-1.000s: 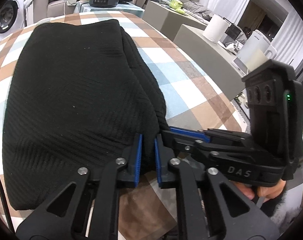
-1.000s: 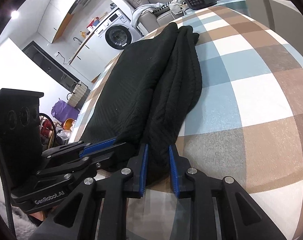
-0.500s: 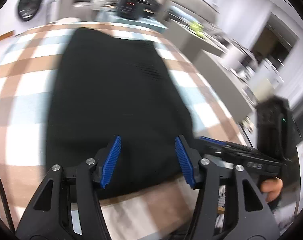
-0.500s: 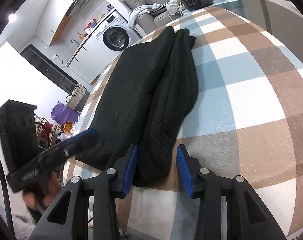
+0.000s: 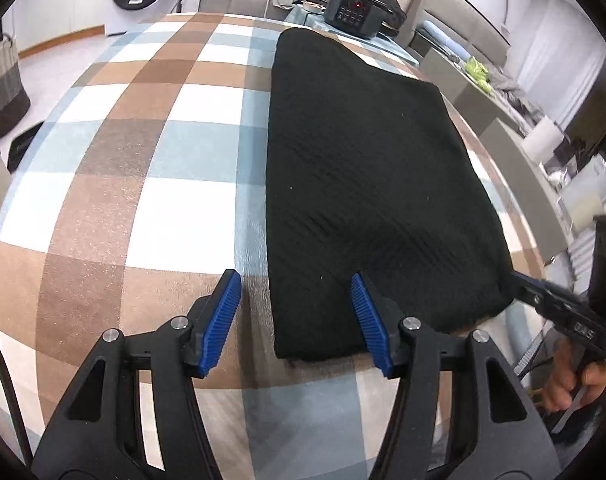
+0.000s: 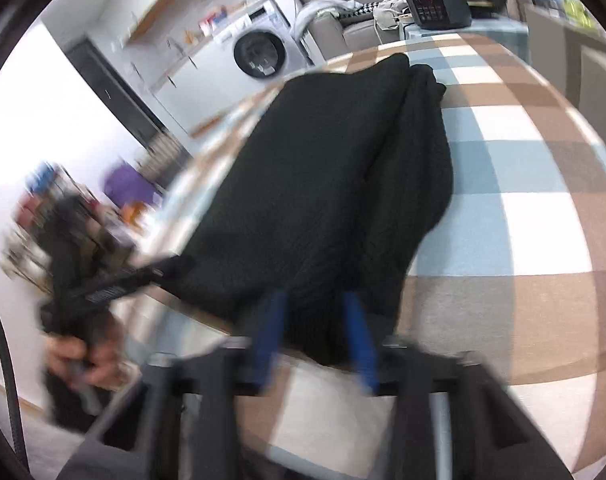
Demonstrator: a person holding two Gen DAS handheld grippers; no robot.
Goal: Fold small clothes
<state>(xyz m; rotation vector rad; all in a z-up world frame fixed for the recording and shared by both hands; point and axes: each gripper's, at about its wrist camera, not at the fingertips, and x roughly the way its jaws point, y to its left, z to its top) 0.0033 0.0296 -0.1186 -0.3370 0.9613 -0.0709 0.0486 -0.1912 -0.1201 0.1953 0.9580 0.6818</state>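
A checked worktop (image 5: pixel 151 168) is seen spreading ahead of both tools. A black knitted garment (image 5: pixel 367 184), already doubled lengthwise, is laid flat on it, reaching away from the left hand-held gripper (image 5: pixel 297 320). That gripper is held wide with nothing gripped; the garment's near left corner is placed between its blue pads (image 5: pixel 223 312), judged ready for a corner pinch. The right hand-held gripper (image 6: pixel 315 340) is blurred; its jaws are closing, with the thick near right edge between them. Firm contact cannot be told. A crosswise fold is judged to be prepared.
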